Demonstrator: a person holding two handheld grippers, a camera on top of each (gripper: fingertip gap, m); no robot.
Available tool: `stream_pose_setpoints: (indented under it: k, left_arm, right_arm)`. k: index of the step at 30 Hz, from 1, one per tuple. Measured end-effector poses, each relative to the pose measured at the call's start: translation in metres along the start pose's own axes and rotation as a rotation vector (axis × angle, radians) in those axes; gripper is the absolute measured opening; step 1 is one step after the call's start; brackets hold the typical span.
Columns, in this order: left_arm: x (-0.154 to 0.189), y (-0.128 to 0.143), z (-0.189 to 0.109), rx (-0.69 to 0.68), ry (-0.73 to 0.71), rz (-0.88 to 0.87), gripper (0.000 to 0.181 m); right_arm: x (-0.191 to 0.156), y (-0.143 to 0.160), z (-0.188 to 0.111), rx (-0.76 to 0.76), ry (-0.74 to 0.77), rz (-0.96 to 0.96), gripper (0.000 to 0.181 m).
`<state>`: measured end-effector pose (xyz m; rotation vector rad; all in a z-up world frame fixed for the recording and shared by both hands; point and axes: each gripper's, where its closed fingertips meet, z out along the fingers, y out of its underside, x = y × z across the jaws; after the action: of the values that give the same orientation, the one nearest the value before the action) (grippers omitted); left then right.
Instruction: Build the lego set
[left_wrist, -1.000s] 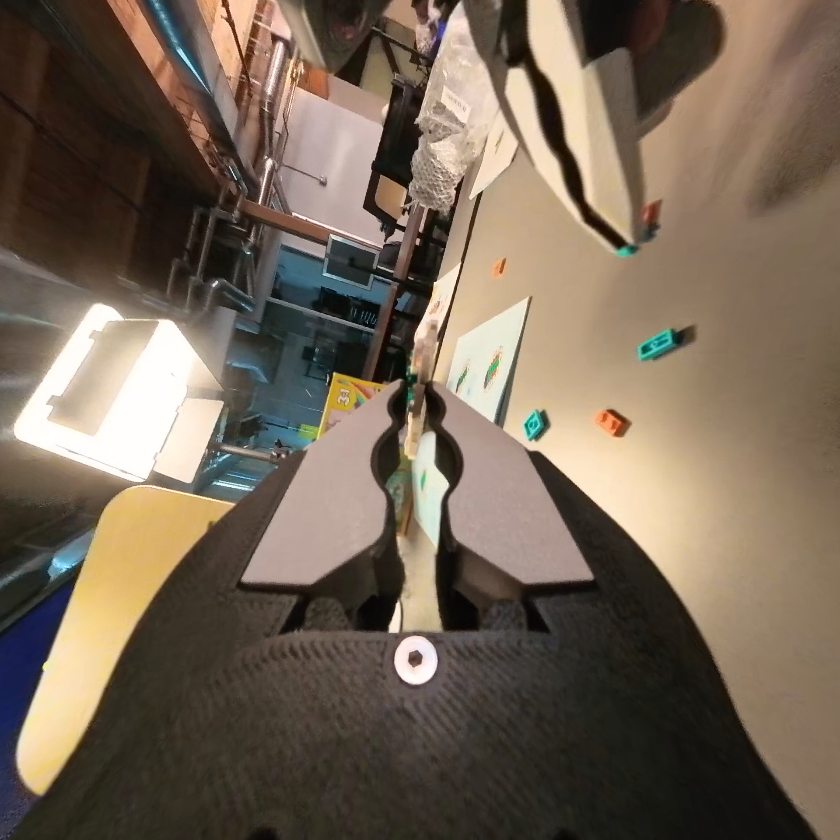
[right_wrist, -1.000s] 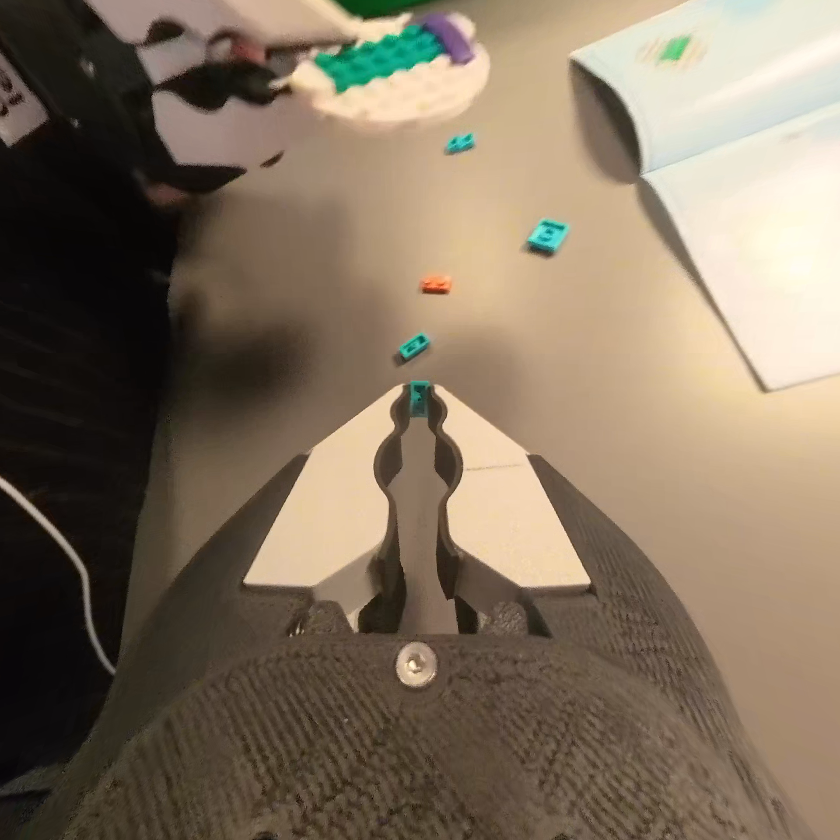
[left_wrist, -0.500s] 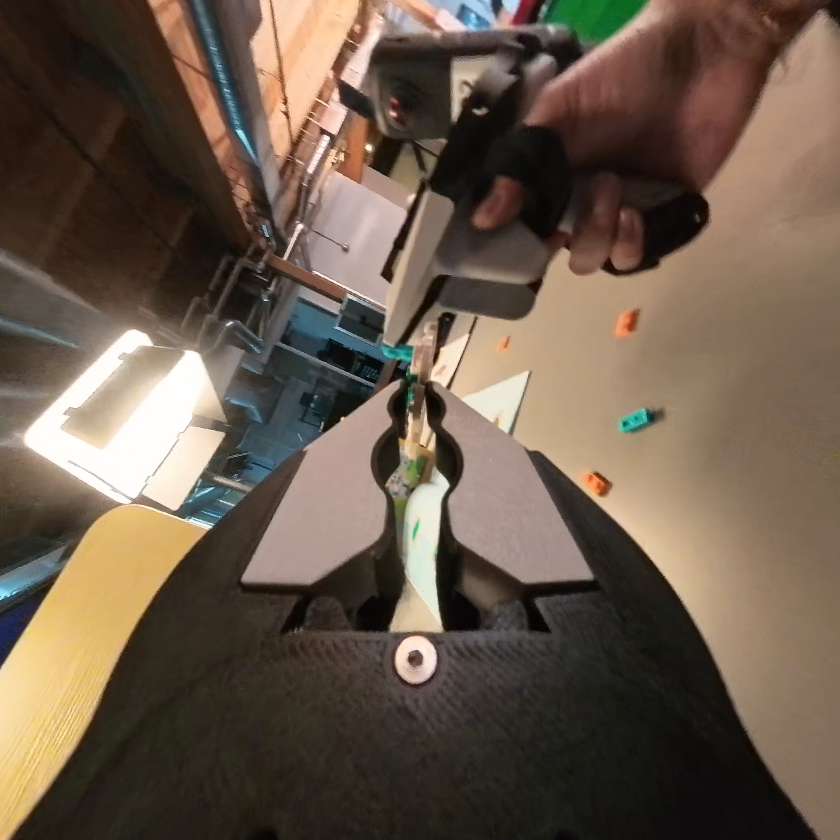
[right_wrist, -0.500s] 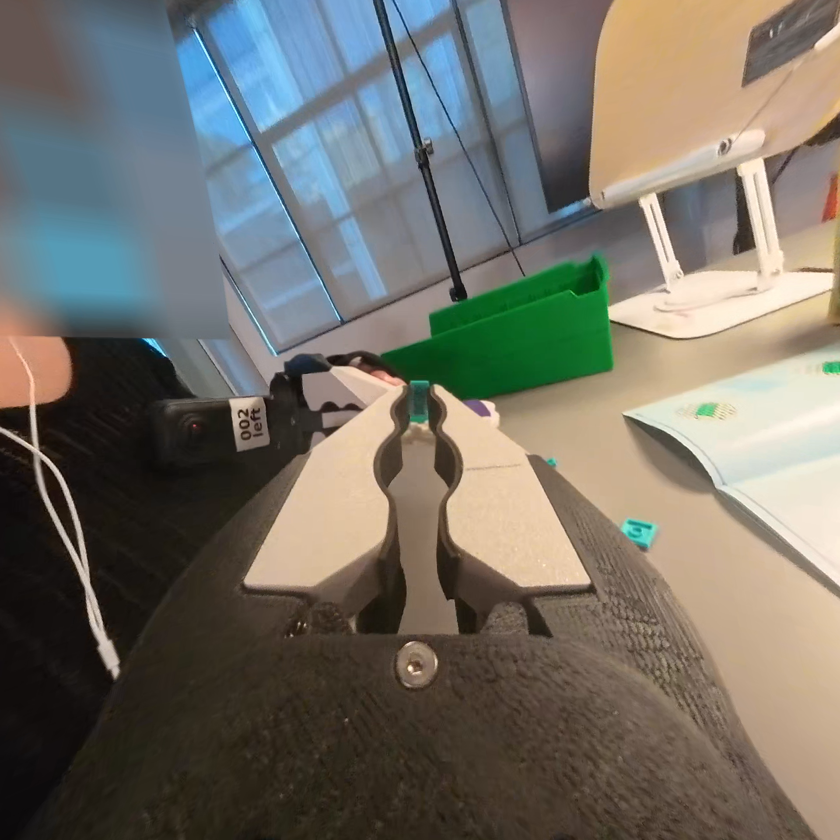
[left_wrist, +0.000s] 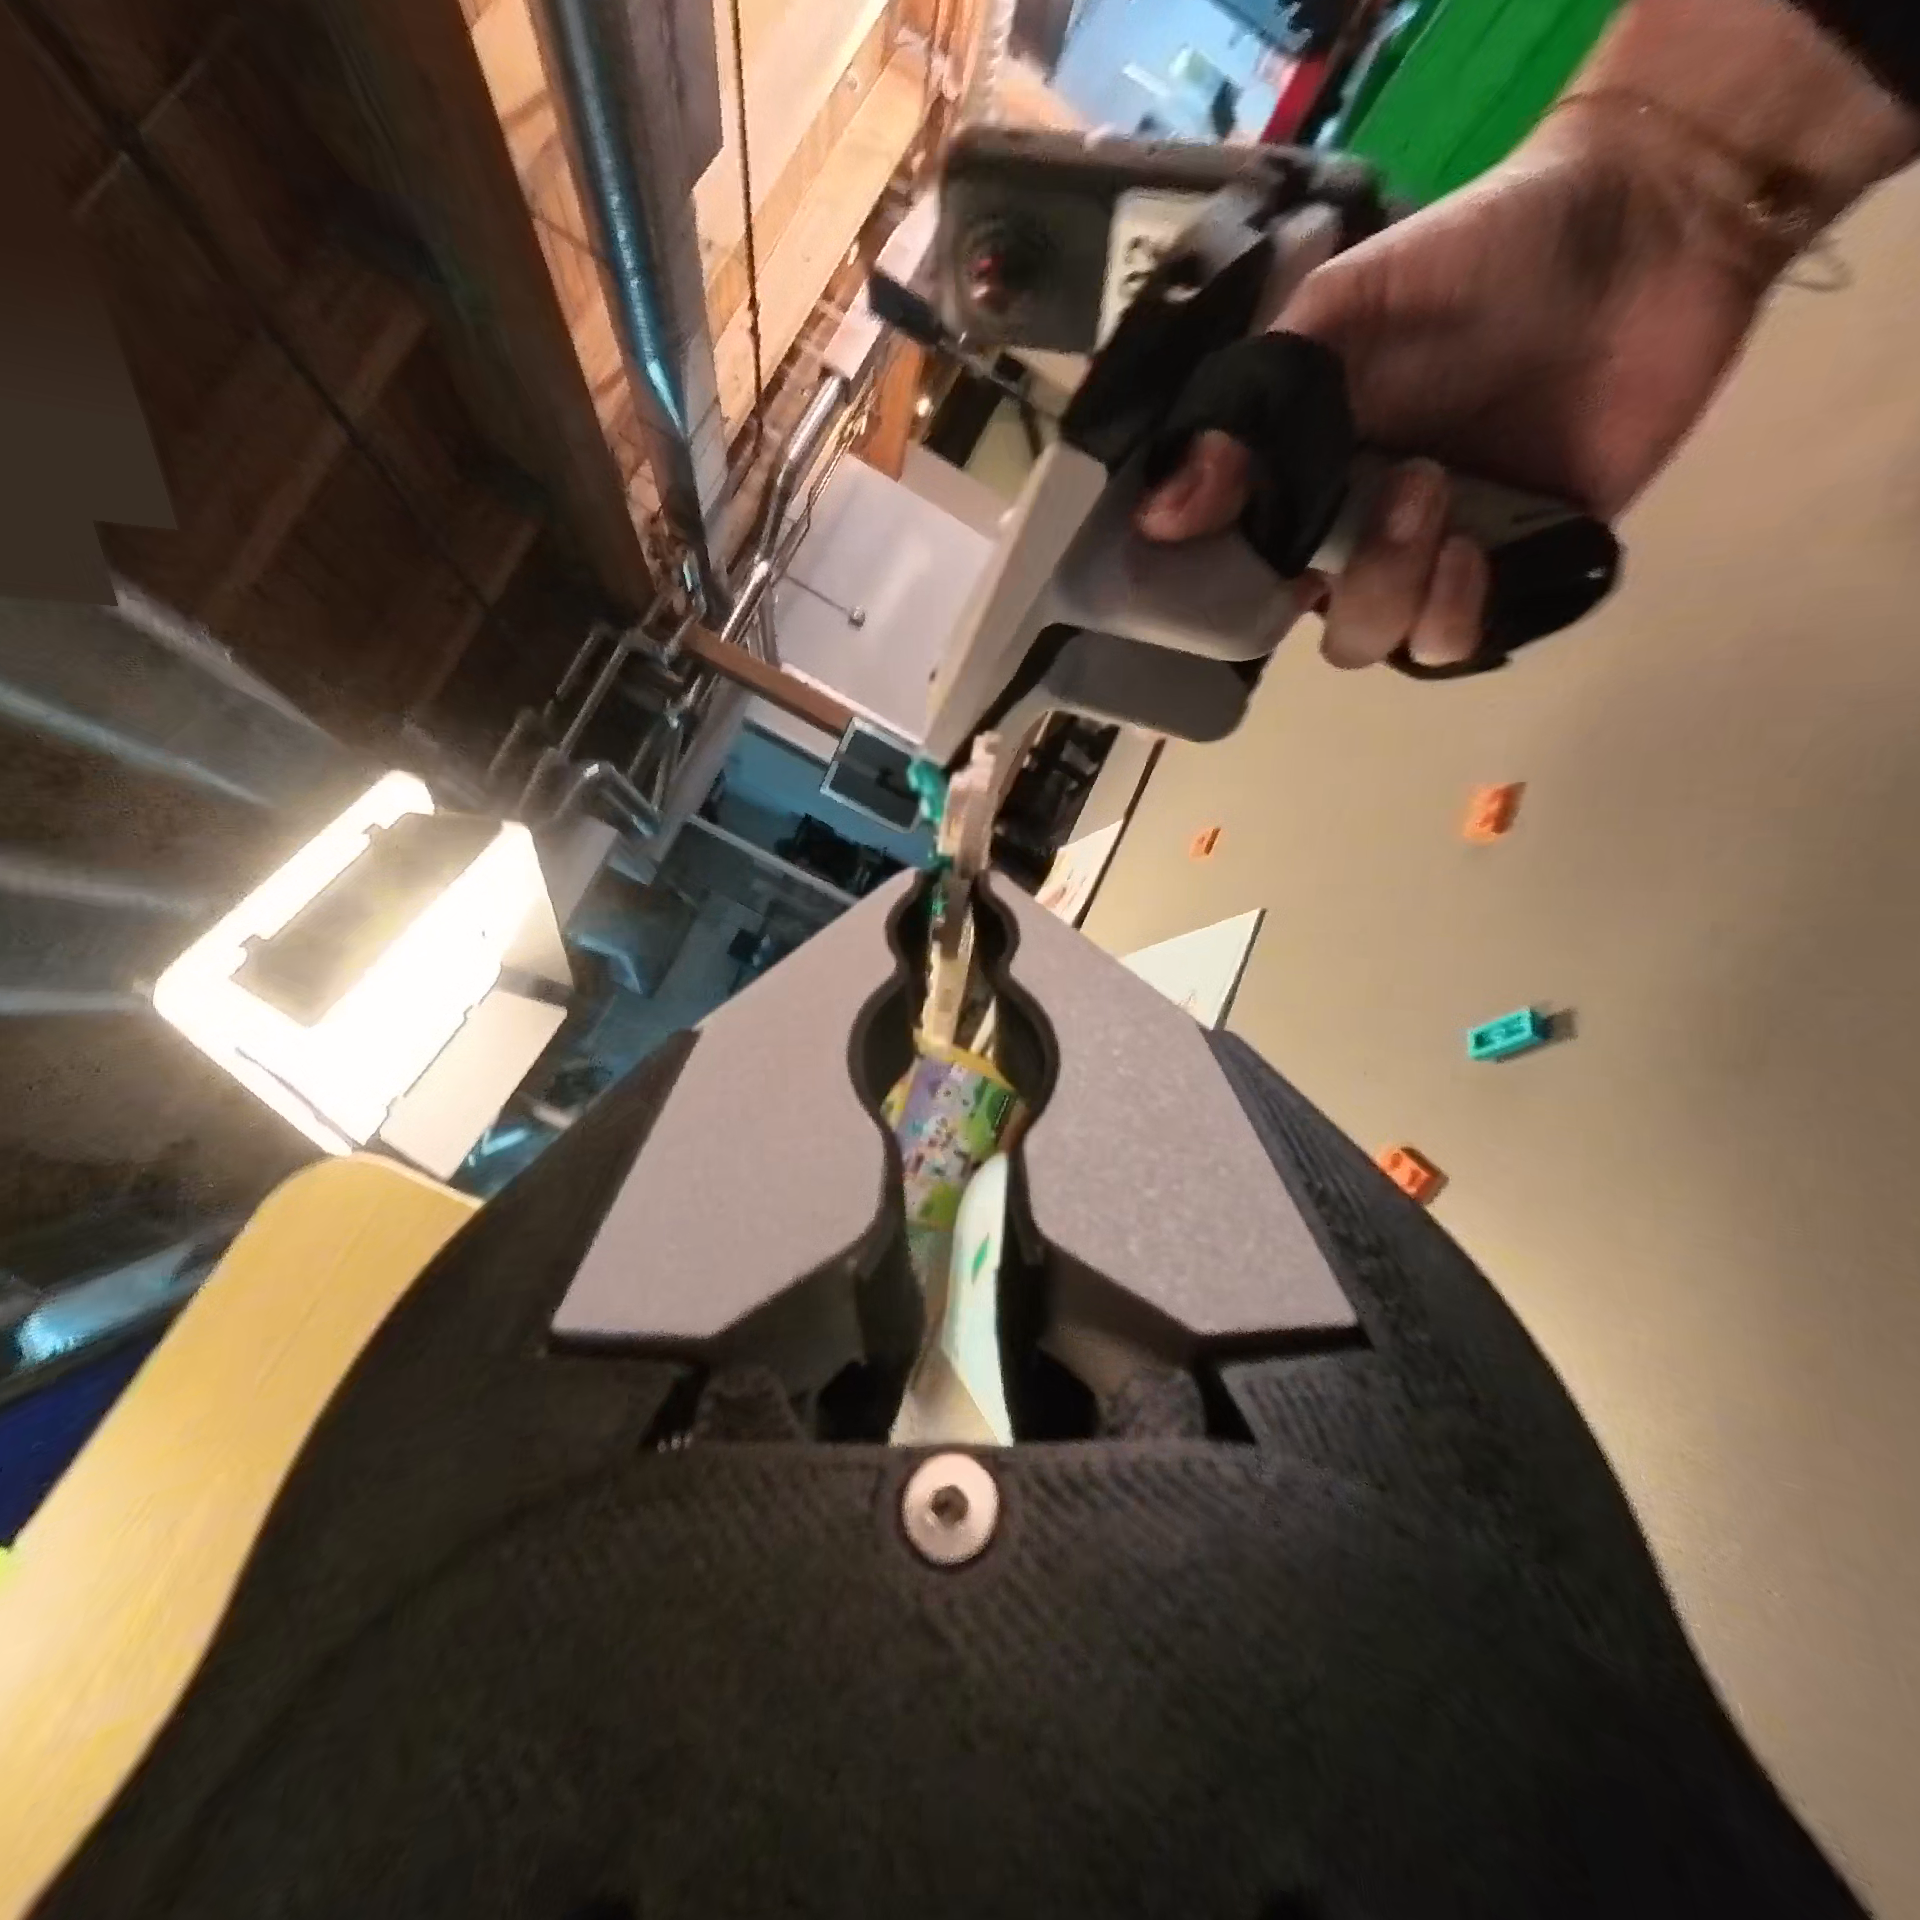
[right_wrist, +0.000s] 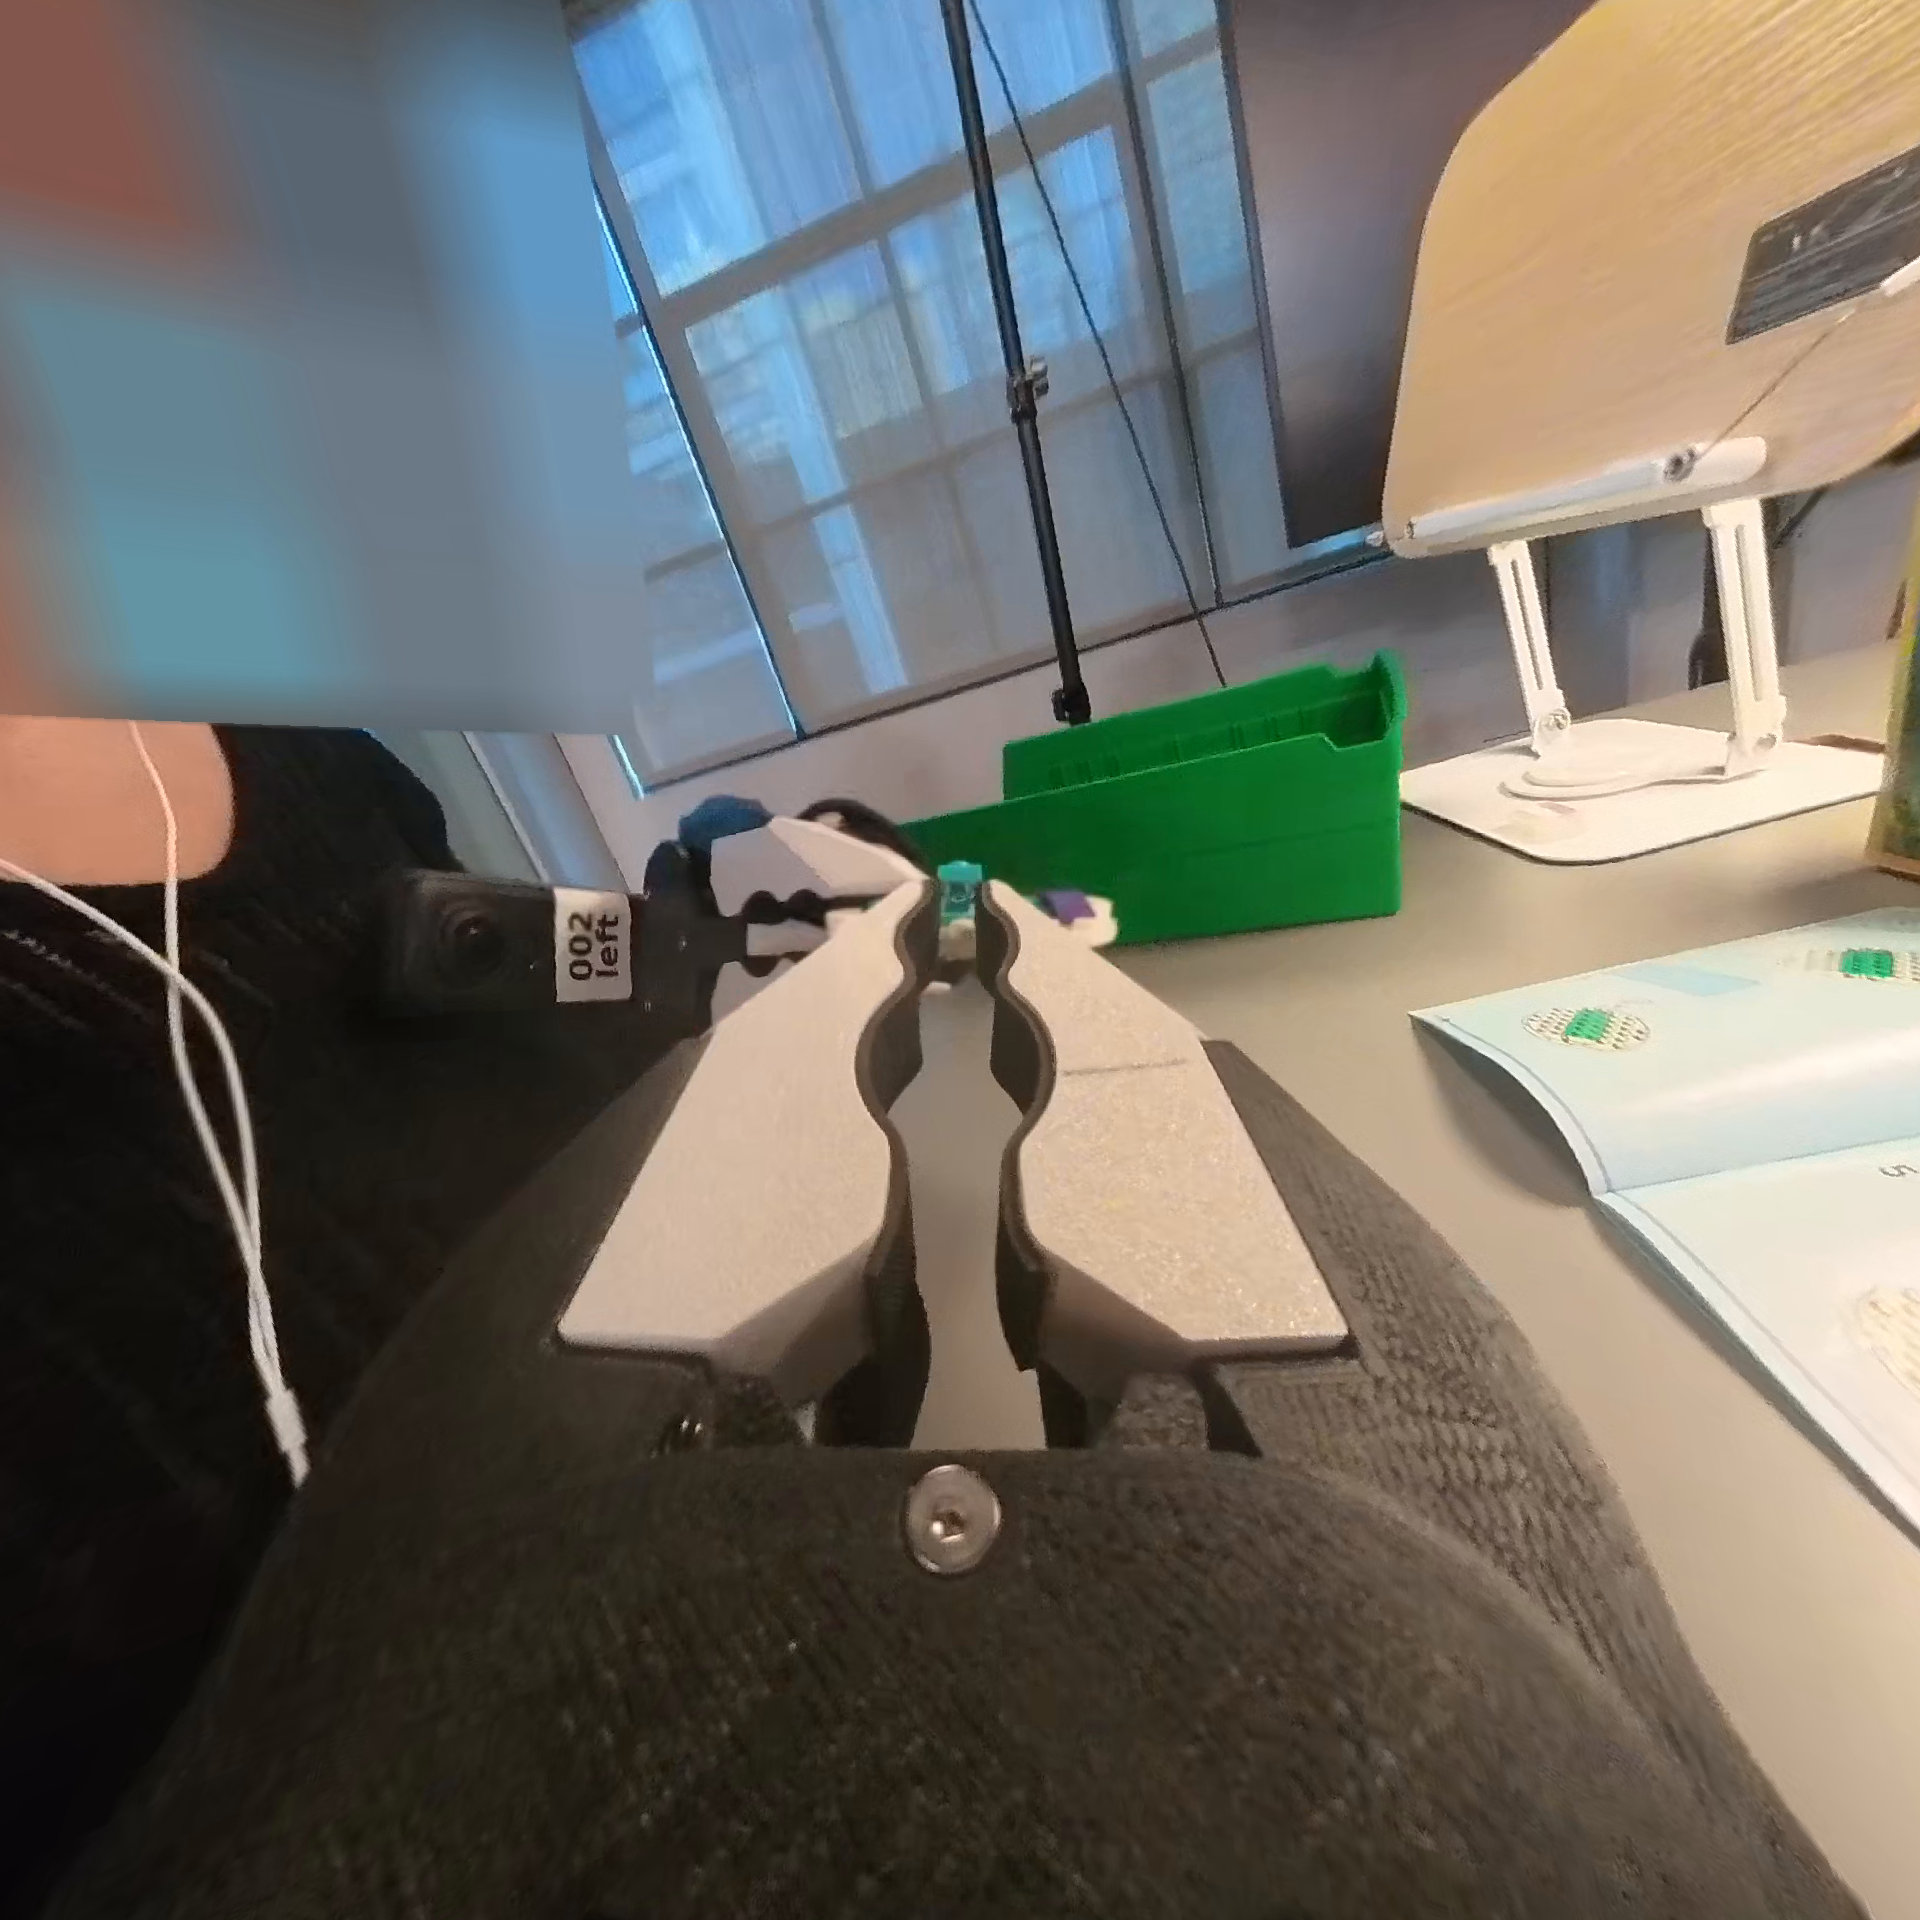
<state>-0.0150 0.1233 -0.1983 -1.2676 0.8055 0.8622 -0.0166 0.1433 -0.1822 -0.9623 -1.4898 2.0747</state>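
Right wrist view: we see the right gripper (right_wrist: 958, 914) clamped on a small teal brick (right_wrist: 957, 906) at its fingertips, held right against the white plate (right_wrist: 1081, 921) that the left gripper (right_wrist: 831, 896) pinches by its edge above the grey table (right_wrist: 1558, 1507). A purple piece (right_wrist: 1070, 906) sits on the plate. Behind stands a green bin (right_wrist: 1195, 842), with an open booklet (right_wrist: 1714, 1101) to the right and a white stand (right_wrist: 1621, 769) beyond.

In the left wrist view, rolled sideways, our left gripper (left_wrist: 951, 883) is closed on the plate (left_wrist: 971, 810), seen edge-on. The teal brick (left_wrist: 923, 781) touches the plate's face, under the tip of the right gripper (left_wrist: 940, 750), which a hand (left_wrist: 1496, 343) grips. On the table lie loose orange bricks (left_wrist: 1494, 810) and a teal one (left_wrist: 1501, 1035), well apart from the plate.
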Motion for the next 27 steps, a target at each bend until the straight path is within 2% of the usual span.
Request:
stream_pose_setpoints:
  k: [4, 9, 12, 15, 17, 20, 24, 27]
  left_arm:
    - [0.000, -0.010, -0.001, 0.058, 0.031, 0.051, 0.006]
    - [-0.016, -0.006, 0.004, -0.017, -0.016, 0.197, 0.006]
    - [-0.016, 0.002, 0.005, -0.057, -0.018, 0.213, 0.006]
    - [-0.014, 0.029, 0.002, -0.167, -0.023, 0.219, 0.007]
    - [-0.015, 0.048, -0.002, -0.239, -0.041, 0.209, 0.007]
    - [-0.010, 0.063, -0.005, -0.278, -0.050, 0.150, 0.006]
    - [0.001, 0.068, -0.003, -0.284, -0.025, 0.139, 0.007]
    - [0.011, 0.069, -0.002, -0.284, 0.004, 0.149, 0.007]
  right_arm:
    - [-0.001, -0.011, 0.001, -0.051, -0.015, -0.059, 0.000]
    - [0.006, -0.017, 0.007, -0.189, 0.093, -0.147, 0.000]
    - [0.014, -0.021, 0.005, -0.226, 0.188, -0.203, 0.000]
    - [0.043, -0.015, -0.019, -0.328, 0.361, -0.256, 0.000]
    - [0.064, 0.000, -0.042, -0.440, 0.472, -0.240, 0.002]
    - [0.086, 0.030, -0.076, -0.570, 0.573, -0.153, 0.006]
    - [0.103, 0.058, -0.116, -0.618, 0.703, -0.032, 0.015]
    - [0.104, 0.061, -0.145, -0.574, 0.823, 0.001, 0.022]
